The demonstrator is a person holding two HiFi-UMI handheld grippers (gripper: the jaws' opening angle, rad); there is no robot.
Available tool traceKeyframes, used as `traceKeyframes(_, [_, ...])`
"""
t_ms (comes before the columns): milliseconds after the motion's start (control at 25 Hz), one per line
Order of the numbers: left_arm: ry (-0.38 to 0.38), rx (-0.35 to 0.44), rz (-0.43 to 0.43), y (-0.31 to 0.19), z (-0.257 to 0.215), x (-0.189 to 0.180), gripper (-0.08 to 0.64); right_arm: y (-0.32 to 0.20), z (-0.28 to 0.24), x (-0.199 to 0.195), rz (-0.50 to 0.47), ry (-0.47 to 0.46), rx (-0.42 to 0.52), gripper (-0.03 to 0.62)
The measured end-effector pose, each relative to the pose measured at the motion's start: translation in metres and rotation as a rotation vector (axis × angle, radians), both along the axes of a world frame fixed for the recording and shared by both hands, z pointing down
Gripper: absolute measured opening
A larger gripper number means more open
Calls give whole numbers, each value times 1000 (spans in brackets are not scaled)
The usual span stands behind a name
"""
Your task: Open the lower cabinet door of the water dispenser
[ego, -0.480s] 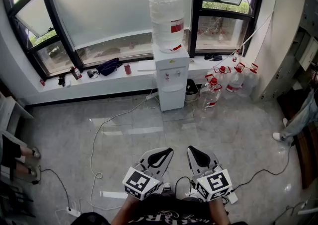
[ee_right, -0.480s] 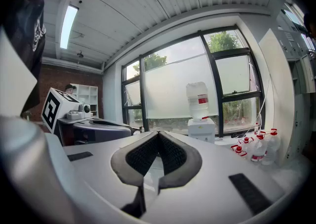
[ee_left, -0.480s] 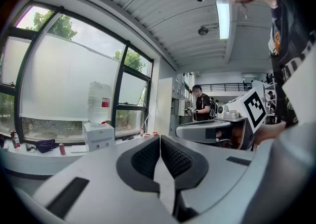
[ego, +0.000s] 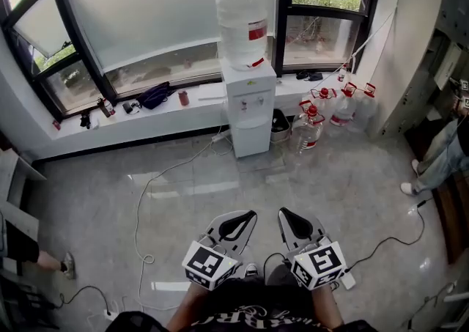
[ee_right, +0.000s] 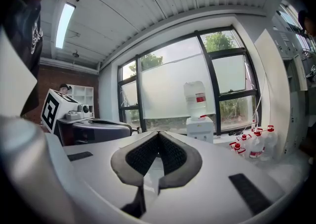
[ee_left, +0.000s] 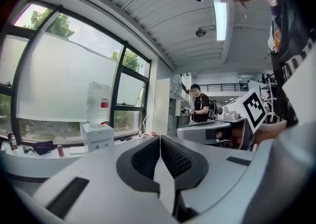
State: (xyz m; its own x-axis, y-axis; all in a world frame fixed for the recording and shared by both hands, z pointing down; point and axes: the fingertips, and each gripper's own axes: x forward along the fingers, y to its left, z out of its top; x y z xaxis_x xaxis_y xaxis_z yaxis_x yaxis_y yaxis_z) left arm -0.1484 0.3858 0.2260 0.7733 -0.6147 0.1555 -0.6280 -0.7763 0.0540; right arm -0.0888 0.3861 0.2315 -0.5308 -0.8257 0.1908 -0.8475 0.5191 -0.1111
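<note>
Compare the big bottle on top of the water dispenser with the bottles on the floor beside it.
The big bottle sits neck-down on the water dispenser; the floor bottles stand upright on the tiles. The big bottle looks larger than each floor bottle. The floor bottles show red caps on top; the big bottle's top is a plain clear end. Both are clear plastic with red labels.

You see a black bag (ego: 155,95) and red can (ego: 184,98) on the window ledge (ego: 146,115), red-capped jugs (ego: 341,111) on the floor (ego: 352,184) below its right end.
</note>
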Motion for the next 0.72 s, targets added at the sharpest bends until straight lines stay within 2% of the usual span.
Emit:
traceKeyframes(440, [30,-31,-32,-6,20,-18,20,-5,14,-3,-2,50,-28,11])
traceKeyframes(720, [17,-62,-76,-41,28,-27,20,-41,24,-12,-50,46,-64,11])
